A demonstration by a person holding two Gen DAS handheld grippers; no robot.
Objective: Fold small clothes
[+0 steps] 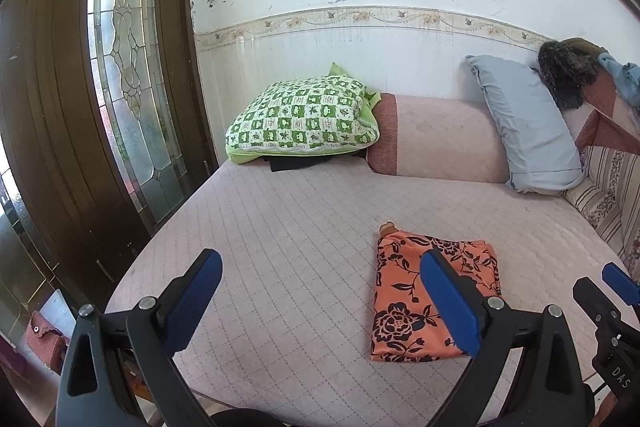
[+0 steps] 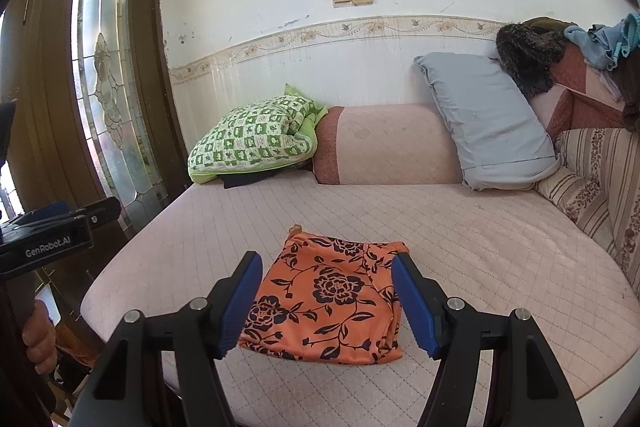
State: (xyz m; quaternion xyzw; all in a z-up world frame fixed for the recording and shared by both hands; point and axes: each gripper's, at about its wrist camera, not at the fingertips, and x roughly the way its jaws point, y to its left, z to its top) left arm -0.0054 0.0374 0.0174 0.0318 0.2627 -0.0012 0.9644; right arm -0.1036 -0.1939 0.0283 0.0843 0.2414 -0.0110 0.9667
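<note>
An orange garment with a black flower print [image 2: 328, 297] lies folded into a flat rectangle on the pink quilted bed [image 2: 460, 235]. My right gripper [image 2: 324, 265] hovers over its near part, open, the blue pads wide on either side and not touching the cloth. In the left wrist view the same garment [image 1: 404, 303] lies to the right. My left gripper [image 1: 320, 259] is open above bare quilt, its right pad in front of the cloth's edge. The right gripper's blue tip [image 1: 618, 283] shows at the far right edge.
At the head of the bed lie a green checked pillow [image 2: 256, 139], a pink bolster [image 2: 388, 143] and a grey-blue pillow [image 2: 488, 123]. A striped cushion and piled clothes [image 2: 592, 43] fill the right side. A dark wooden door with leaded glass [image 1: 124, 67] stands left.
</note>
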